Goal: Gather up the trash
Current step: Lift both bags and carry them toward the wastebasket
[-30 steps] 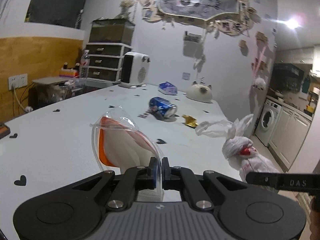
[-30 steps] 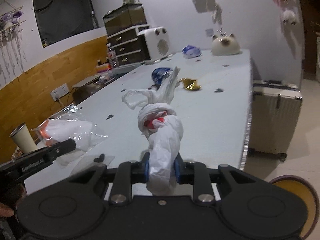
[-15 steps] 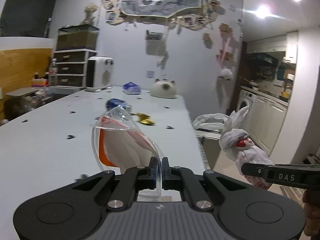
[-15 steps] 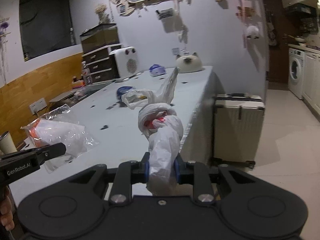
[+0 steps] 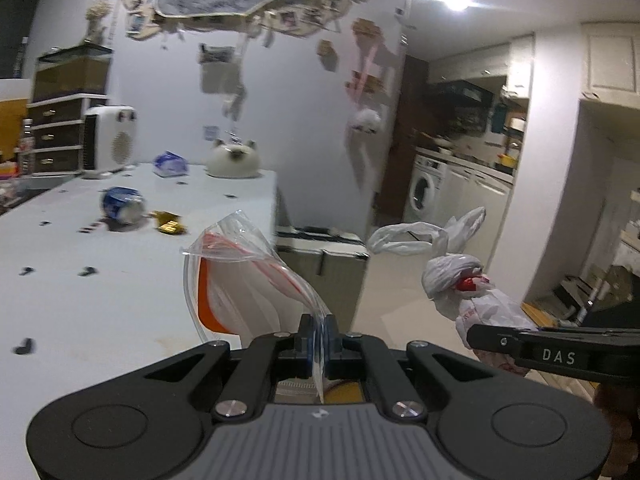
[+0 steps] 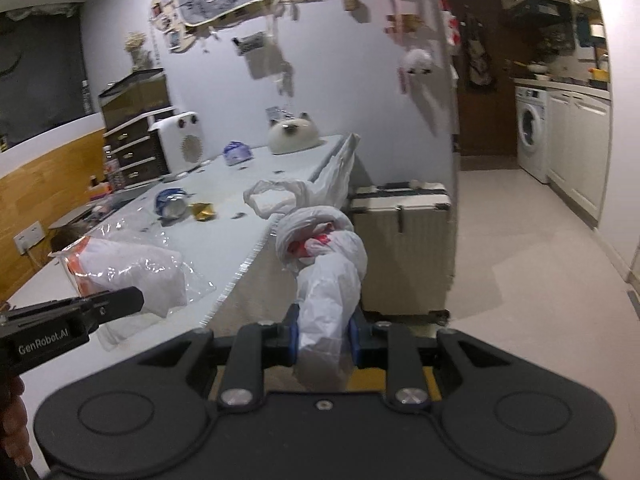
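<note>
My left gripper [image 5: 318,338] is shut on a clear plastic wrapper [image 5: 244,280] with white and orange inside, held up over the near edge of the white table [image 5: 120,280]. My right gripper [image 6: 323,334] is shut on a knotted white plastic bag [image 6: 320,252] with something red inside; the bag [image 5: 468,288] also shows at the right of the left wrist view. From the right wrist view the wrapper [image 6: 128,268] hangs at the left. On the table lie a crushed blue can [image 5: 120,204], a gold foil wrapper [image 5: 170,222] and a blue-white packet [image 5: 170,163].
A silver suitcase [image 6: 404,240] stands on the floor against the table's end. At the table's far end are a white heater [image 5: 108,142], a cat-shaped ornament [image 5: 234,160] and a drawer unit [image 5: 60,132]. A washing machine [image 6: 532,132] and cabinets line the right wall beyond open floor.
Both grippers have swung to the right, away from the table and toward the floor and kitchen side, each still holding its load. The suitcase and washing machine have come into view.
</note>
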The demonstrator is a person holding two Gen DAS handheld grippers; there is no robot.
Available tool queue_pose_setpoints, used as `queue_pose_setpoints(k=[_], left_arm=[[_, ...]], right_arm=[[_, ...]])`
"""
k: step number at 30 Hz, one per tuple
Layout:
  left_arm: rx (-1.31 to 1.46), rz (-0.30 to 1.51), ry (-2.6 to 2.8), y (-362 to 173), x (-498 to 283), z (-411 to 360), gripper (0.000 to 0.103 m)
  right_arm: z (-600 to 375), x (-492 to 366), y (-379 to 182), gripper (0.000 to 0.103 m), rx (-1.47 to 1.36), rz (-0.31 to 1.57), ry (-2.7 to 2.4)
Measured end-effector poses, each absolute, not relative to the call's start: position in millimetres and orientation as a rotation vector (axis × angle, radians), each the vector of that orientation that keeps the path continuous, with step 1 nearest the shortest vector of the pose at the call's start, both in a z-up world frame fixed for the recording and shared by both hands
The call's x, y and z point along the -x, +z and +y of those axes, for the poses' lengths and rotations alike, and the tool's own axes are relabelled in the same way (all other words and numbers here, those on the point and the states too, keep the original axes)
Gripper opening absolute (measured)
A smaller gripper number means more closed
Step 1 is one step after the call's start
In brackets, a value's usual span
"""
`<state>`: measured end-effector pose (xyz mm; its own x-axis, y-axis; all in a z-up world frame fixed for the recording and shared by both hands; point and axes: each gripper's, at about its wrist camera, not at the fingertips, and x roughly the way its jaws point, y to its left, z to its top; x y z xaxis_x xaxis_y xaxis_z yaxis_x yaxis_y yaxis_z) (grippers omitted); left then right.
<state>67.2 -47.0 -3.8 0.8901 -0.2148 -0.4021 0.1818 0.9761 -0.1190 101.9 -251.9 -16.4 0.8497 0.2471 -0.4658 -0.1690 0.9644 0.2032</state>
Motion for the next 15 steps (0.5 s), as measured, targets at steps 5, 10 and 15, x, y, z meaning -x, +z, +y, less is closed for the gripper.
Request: queue_pose_setpoints(k=[5,10,15], left_arm=[[0.053,0.472,-0.255,-17,-81,-83,0.004],[0.05,0.541,-0.28,-41,-100,-109,0.004],[0.052,0.62,-0.295,-69,-121,-130,0.004]], right_arm=[[-283,-100,-32,0.025,-0.182,0.539,0.174],[-313,-104,-54,0.024,-0.212,0.582,0.127],[-331,-116,-78,0.025,-0.228,0.64,0.096]])
